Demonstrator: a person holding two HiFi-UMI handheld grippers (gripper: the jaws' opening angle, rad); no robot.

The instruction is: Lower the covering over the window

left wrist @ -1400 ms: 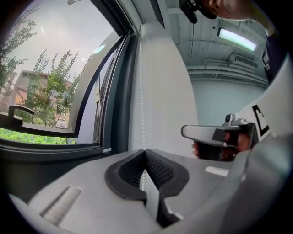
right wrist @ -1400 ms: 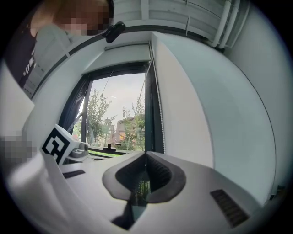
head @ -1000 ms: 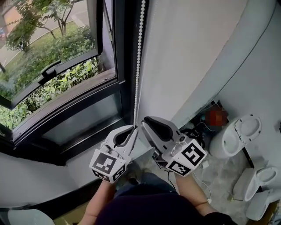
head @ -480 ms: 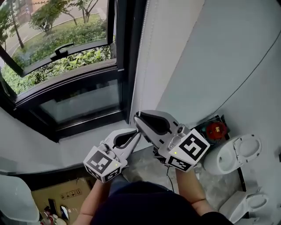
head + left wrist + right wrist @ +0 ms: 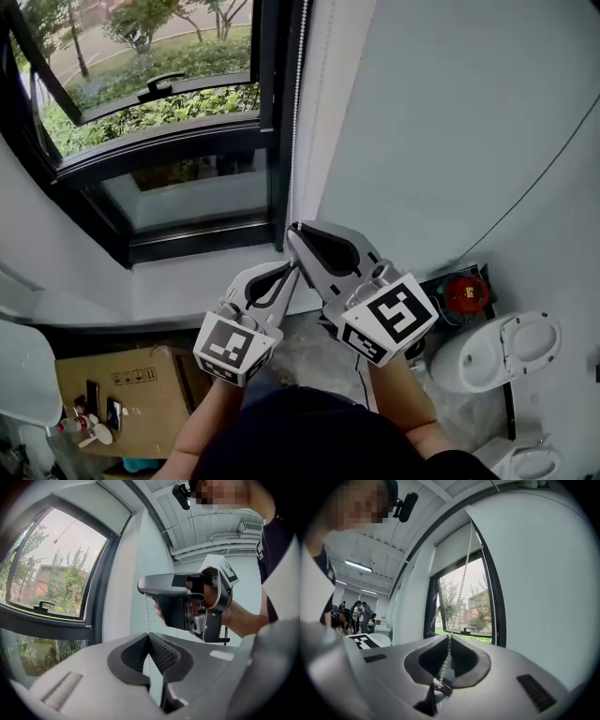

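Hand-over-hand stage: my left gripper [image 5: 292,270] clamps the bead chain [image 5: 299,103] beside the window [image 5: 178,122], my right gripper [image 5: 292,232], jaws just closing, pinches it above, and with the blind [image 5: 453,550] high, I judge 1 steady downward pull comes next.

Grey left tongs [image 5: 294,267], right tongs [image 5: 292,232]; black-and-white cubes [image 5: 230,348]; dark shirt [image 5: 309,452].

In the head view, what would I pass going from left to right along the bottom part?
Cardboard box → left tongs' cube → right tongs' cube → red thing → white toilet-like fixture.
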